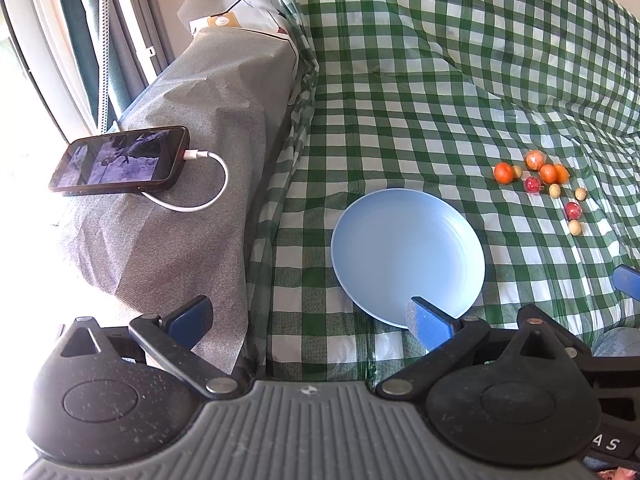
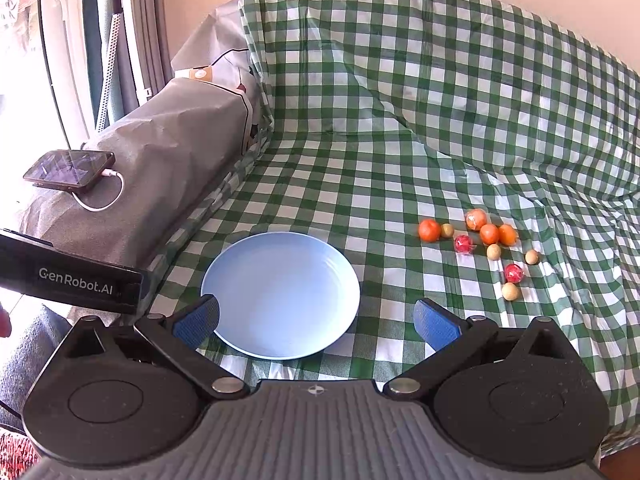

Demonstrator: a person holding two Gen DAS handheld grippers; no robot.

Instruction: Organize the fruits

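An empty light blue plate [image 1: 404,252] [image 2: 280,292] lies on the green checked cloth. To its right sits a loose cluster of small fruits [image 1: 544,184] [image 2: 486,244]: several orange ones [image 2: 429,230], two red ones [image 2: 463,243] and several small beige ones [image 2: 510,291]. My left gripper [image 1: 308,318] is open, its right finger over the plate's near rim, its left finger over the grey armrest. My right gripper [image 2: 316,320] is open too, straddling the plate's near edge. Nothing is held by either. The fruits lie well beyond both.
A grey-covered armrest [image 1: 192,160] [image 2: 160,152] stands left of the plate, with a phone [image 1: 120,160] [image 2: 70,170] on a white charging cable [image 1: 200,200]. The checked cloth [image 2: 440,80] rises over the backrest behind. A window is at far left.
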